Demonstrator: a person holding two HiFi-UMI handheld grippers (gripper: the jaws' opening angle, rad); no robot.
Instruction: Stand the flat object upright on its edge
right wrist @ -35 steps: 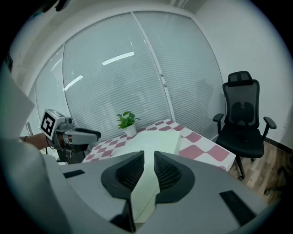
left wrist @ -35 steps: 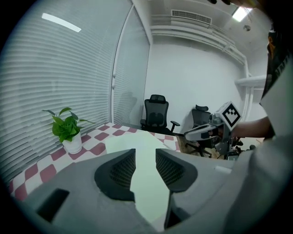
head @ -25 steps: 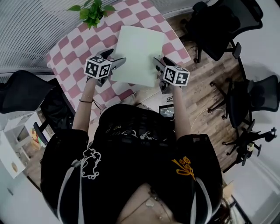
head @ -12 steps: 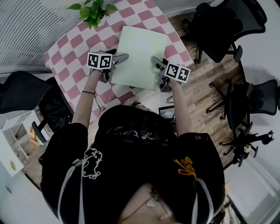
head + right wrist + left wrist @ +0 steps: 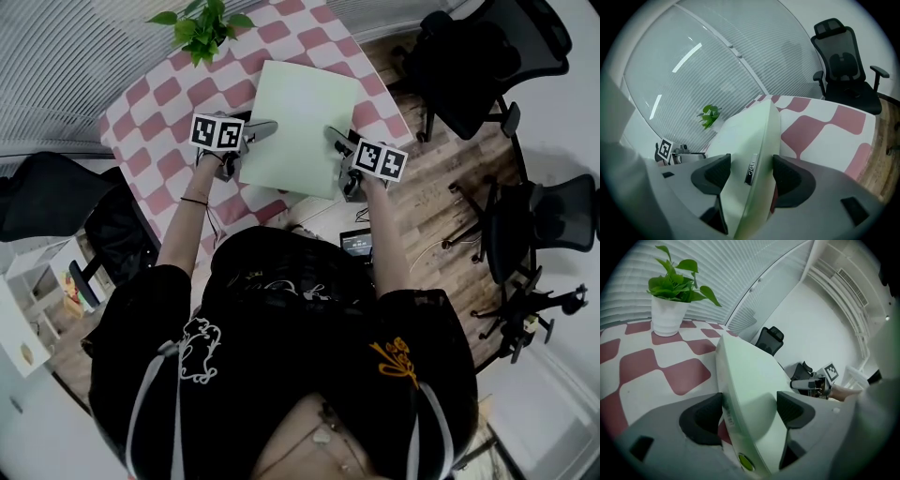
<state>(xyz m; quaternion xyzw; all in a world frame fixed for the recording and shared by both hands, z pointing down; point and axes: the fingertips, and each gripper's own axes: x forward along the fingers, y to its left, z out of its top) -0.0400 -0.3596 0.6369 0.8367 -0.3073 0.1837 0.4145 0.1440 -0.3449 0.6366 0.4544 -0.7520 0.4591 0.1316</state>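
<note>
Nearest, the left hand-held gripper (image 5: 747,411) stands wide. Its jaws straddle the left edge of the pale-green flat object (image 5: 302,117), with a sliver of cloth showing beside one pad. The right hand-held gripper (image 5: 746,171) has just been opening, and its wide jaws straddle the object's right edge without pinching it. The object rests broad face up, not upright, by the counter's (image 5: 159,108) near-right edge. A potted plant (image 5: 202,26) stands by the far-left edge.

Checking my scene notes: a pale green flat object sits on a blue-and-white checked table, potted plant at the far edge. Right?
No: the head view shows the table checked pink and white, not blue. The flat object and potted plant are as stated.
</note>
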